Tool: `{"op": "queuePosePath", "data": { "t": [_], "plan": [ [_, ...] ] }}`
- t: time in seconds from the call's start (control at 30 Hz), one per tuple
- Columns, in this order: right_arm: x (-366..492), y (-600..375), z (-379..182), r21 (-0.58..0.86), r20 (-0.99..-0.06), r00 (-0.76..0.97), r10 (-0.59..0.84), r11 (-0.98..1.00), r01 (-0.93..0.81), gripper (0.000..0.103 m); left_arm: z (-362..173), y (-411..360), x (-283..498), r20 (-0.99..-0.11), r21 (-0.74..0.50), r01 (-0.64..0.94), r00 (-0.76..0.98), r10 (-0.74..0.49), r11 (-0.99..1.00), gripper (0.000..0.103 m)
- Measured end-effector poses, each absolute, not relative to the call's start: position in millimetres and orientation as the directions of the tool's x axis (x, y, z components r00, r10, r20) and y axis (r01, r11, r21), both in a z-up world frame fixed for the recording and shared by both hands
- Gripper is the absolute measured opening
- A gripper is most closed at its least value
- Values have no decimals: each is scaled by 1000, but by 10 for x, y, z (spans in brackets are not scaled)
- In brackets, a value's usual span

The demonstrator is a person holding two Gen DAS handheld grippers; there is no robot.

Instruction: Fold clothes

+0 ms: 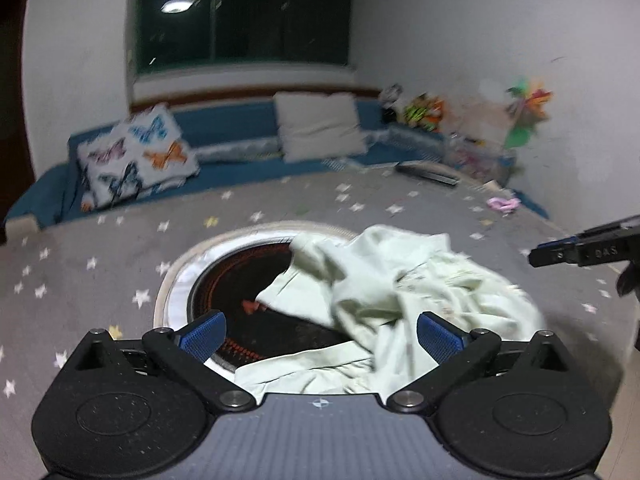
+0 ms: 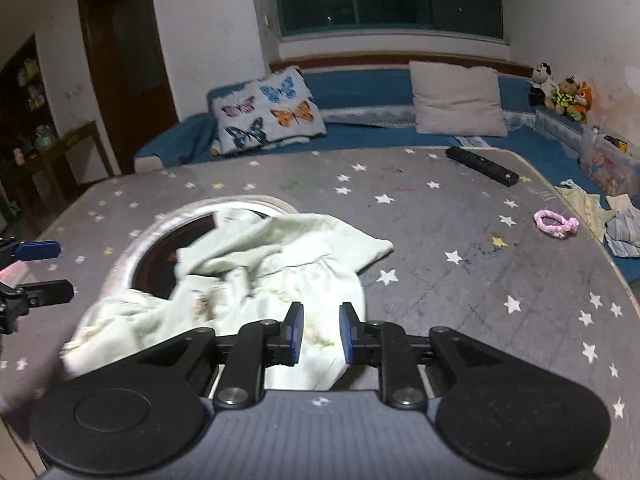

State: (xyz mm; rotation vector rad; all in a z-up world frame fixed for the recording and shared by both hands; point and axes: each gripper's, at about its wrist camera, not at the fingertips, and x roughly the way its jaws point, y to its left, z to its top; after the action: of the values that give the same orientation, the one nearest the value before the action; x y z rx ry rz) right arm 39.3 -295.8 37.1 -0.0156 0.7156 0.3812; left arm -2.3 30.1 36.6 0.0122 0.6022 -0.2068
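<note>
Two grippers hang over one crumpled pale green cloth (image 2: 256, 280), and neither has hold of it. On the left gripper (image 1: 320, 334) the blue pads (image 1: 204, 334) stand very wide apart, with cloth lying loose between them and nothing pinched. On the right gripper (image 2: 320, 336) the pads (image 2: 295, 332) are only a little way apart; cloth lies under the gap, but the pads do not look pressed on it. The cloth sits in a heap near both grippers, on the grey table (image 2: 460, 220) with white stars. Its left part droops over a round black dish (image 1: 240, 280) with a white rim, set in the table. That could be trouble: if a gripper grabs the part over the dish and pulls, I think the cloth may catch on the rim or drag across whatever is inside. The heap is bunched up, so no edge or corner shows clearly. A grab now could take two layers at once, and the fold would come out lumpy. The right gap is small, so thick cloth may not fit in and could just get pushed away. Far right on the table lie a pink hair band (image 2: 556, 222) and a black remote (image 2: 482, 166). They are well apart from the cloth, but spreading it wide might sweep it over the band.
</note>
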Motion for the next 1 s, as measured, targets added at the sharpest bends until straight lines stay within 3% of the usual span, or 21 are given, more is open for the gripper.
{"op": "queuePosePath", "data": {
  "t": [0.2,0.43,0.63,0.7,0.73,0.8,0.87,0.9,1.0],
  "plan": [
    [890,-2842,69,101,-685,663,303,940,-326,26,31,337,316,-649,-49,166,744,-157,985,87],
    [1349,-2734,-215,83,-718,641,270,948,-306,36,-179,340,454,-706,-51,163,691,-151,985,87],
    [1503,-2677,-373,96,-740,611,281,943,-318,36,-240,326,492,-728,-68,172,665,-167,983,85],
    [1501,-2662,-397,97,-743,607,283,942,-321,33,-255,323,489,-733,-83,184,655,-185,980,74],
    [1496,-2655,-405,96,-743,606,284,941,-323,23,-260,319,491,-735,-92,188,649,-194,978,73],
    [1482,-2652,-406,99,-743,606,286,941,-324,14,-272,303,490,-738,-107,196,641,-210,975,51],
    [1466,-2655,-401,102,-742,605,289,941,-324,4,-280,294,486,-739,-119,201,637,-222,972,37],
    [1453,-2659,-391,103,-739,608,290,941,-323,4,-278,290,479,-736,-117,198,640,-219,973,24],
    [1385,-2698,-316,97,-720,634,284,945,-313,2,-265,317,452,-731,-117,184,650,-210,976,13]
  ]
}}
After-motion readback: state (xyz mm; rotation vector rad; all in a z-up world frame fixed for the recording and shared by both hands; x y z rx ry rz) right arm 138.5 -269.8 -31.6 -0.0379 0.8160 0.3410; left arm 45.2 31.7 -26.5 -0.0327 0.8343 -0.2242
